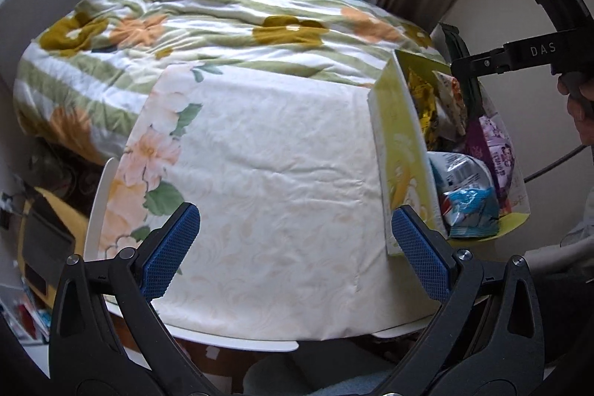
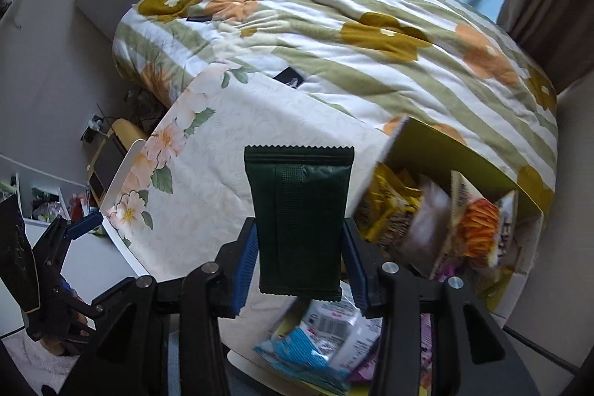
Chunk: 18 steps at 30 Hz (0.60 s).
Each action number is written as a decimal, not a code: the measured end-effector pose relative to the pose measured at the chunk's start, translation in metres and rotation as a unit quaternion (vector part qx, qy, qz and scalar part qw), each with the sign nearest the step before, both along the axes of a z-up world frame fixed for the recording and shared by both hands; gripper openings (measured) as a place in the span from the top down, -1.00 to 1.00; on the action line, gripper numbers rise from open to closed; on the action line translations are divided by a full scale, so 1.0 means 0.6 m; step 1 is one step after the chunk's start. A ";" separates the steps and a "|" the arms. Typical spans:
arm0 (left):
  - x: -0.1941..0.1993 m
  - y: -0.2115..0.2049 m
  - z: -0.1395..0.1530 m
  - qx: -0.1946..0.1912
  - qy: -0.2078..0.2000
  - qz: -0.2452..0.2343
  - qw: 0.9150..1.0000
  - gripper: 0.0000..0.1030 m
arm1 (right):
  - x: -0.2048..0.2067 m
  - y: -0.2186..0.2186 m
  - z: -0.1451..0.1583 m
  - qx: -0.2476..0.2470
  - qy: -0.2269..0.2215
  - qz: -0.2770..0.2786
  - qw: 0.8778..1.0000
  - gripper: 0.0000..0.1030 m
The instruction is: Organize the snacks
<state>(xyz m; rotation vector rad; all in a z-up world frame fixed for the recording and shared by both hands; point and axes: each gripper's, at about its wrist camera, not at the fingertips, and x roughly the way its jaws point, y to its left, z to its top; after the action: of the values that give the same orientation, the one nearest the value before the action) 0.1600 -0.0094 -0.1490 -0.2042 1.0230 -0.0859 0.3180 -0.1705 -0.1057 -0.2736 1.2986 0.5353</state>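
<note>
**Right tongs clamp a green packet; left tongs gape over the counter**

My right tongs (image 2: 300, 262) are pressed together on a dark green snack packet (image 2: 300, 218), the blue pads gripping its two side edges. The packet stands upright, its serrated top edge uppermost, above the cream floral cloth (image 2: 208, 180) that covers the counter (image 2: 120, 173). Just to its right sits the yellow-green box (image 2: 464, 151), open and crammed with snack bags: gold ones at the far end, a blue-and-white one (image 2: 297, 351) nearest me.

My left tongs (image 1: 295, 247) are spread wide apart and hold nothing. The right pad (image 1: 419, 255) lies just beside the near corner of the box (image 1: 401, 151); whether they touch, I cannot tell. The left pad sits over bare cloth.

In the left view the right rig enters from the far right, held level, its tip above the box's bags.
</note>
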 end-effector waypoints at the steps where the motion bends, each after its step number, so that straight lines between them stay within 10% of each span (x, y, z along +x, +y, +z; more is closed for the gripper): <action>1: 0.005 -0.012 0.007 0.001 -0.004 -0.008 1.000 -0.99 | -0.001 -0.016 0.003 0.002 -0.001 -0.015 1.000 0.22; 8: 0.016 -0.069 0.026 0.018 -0.010 -0.041 0.999 -0.99 | -0.009 -0.103 -0.021 0.051 0.010 -0.087 0.995 0.17; 11: 0.016 -0.077 0.018 0.019 -0.004 -0.045 0.999 -0.99 | -0.011 -0.126 -0.025 0.068 -0.002 -0.114 0.991 -0.19; 13: 0.012 -0.082 0.011 0.022 0.000 -0.047 0.999 -0.99 | -0.014 -0.137 -0.032 0.064 -0.016 -0.124 0.990 -0.77; 18: -0.005 -0.087 0.004 0.024 0.005 -0.049 0.999 -0.99 | -0.040 -0.162 -0.048 0.066 -0.035 -0.140 0.987 -0.78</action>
<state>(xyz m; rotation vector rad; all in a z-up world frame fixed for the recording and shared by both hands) 0.1573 -0.0618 -0.1464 -0.1104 1.0429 -0.1484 0.2942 -0.2676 -0.1344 0.0005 1.2024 0.3668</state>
